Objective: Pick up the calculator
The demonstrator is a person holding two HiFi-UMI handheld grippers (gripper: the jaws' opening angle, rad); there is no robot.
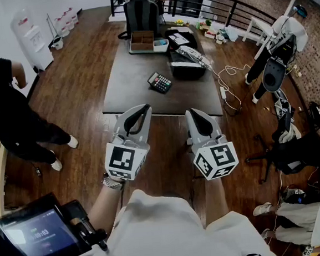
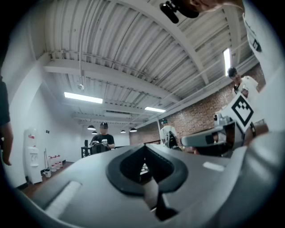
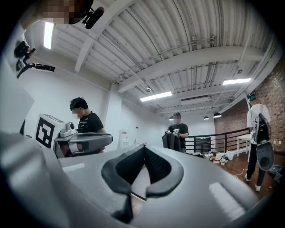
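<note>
Both grippers are shut and empty. From the head view, the left gripper [image 1: 141,109] and the right gripper [image 1: 195,115], each grey-white with a marker cube at its back, hang side by side over the wooden floor [image 1: 83,75], just short of the near edge of the dark grey rectangular tabletop [image 1: 130,77]. The black calculator with coloured keys [image 1: 160,82] lies flat on that tabletop, towards its near middle, well apart from both grippers and touched by neither. Farther back on the tabletop stand a brown open-topped box [image 1: 142,41] and a black tray of cables [image 1: 188,66]. A person in black clothes [image 1: 11,118] stands on the floor to the left.

From the left gripper view, the left gripper [image 2: 144,149] has its dark pads pressed together at the tips with nothing between them; the right gripper [image 2: 205,139] shows off to the right.

From the right gripper view, the right gripper [image 3: 143,149] likewise has its pads meeting at the tips and holds nothing; the left gripper [image 3: 84,140] sits to the left, and a black railing [image 3: 213,143] runs behind.
</note>
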